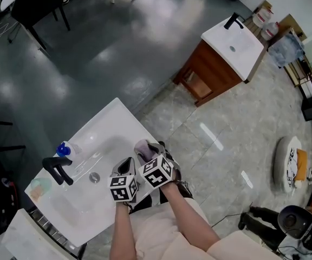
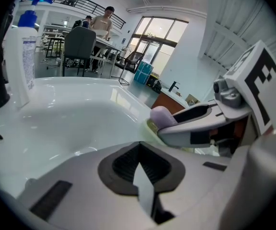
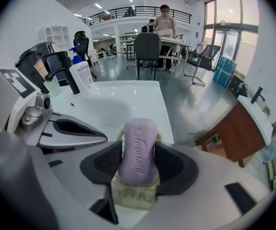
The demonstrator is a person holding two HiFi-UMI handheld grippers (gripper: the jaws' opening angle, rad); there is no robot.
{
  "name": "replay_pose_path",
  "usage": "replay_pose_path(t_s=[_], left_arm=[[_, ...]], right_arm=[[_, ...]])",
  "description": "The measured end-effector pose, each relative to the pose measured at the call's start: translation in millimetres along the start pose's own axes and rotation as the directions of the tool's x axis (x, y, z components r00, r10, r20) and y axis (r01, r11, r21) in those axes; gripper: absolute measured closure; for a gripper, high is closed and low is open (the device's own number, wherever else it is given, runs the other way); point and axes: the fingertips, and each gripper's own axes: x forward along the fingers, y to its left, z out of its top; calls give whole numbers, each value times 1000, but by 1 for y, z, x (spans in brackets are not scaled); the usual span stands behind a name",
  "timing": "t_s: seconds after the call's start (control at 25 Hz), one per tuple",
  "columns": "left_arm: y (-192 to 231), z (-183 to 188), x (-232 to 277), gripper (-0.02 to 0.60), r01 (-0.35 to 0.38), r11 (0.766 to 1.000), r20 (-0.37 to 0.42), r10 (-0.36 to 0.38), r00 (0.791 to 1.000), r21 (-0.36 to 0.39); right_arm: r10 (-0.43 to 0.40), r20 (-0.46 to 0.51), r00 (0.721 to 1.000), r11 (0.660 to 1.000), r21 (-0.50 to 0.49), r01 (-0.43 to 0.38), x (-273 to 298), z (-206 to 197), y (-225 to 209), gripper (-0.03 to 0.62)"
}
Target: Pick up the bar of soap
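Observation:
A purple bar of soap (image 3: 138,150) lies over a clear yellowish soap dish (image 3: 133,195) at the near right rim of the white sink (image 1: 112,123). My right gripper (image 3: 138,166) is shut on the bar, one dark pad pressing each long side. In the head view the soap (image 1: 143,149) shows just beyond the right gripper (image 1: 147,155). The left gripper (image 2: 140,169) hovers over the basin beside it with its pads together and nothing between them; from there the soap (image 2: 163,116) sits in the right gripper's fingers. In the head view the left gripper (image 1: 124,169) is left of the right one.
A black faucet (image 1: 58,169) and a white bottle with a blue pump (image 1: 64,149) stand at the sink's far side, the drain (image 1: 94,177) between. A second wooden vanity (image 1: 226,53) stands across the floor. A dark chair (image 1: 37,4) and people (image 3: 166,20) are in the background.

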Motion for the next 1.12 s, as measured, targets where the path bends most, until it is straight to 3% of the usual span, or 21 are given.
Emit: replay_pose_path(t_s=[0.32, 1.12], left_arm=[[10, 10, -11, 577, -44, 999, 42, 44, 998, -6], [14, 16, -25, 577, -63, 998, 71, 63, 995, 0]], right_arm=[[-4, 33, 999, 1000, 19, 3, -2, 3, -4, 390], [11, 120, 993, 996, 83, -21, -15, 2, -7, 398]])
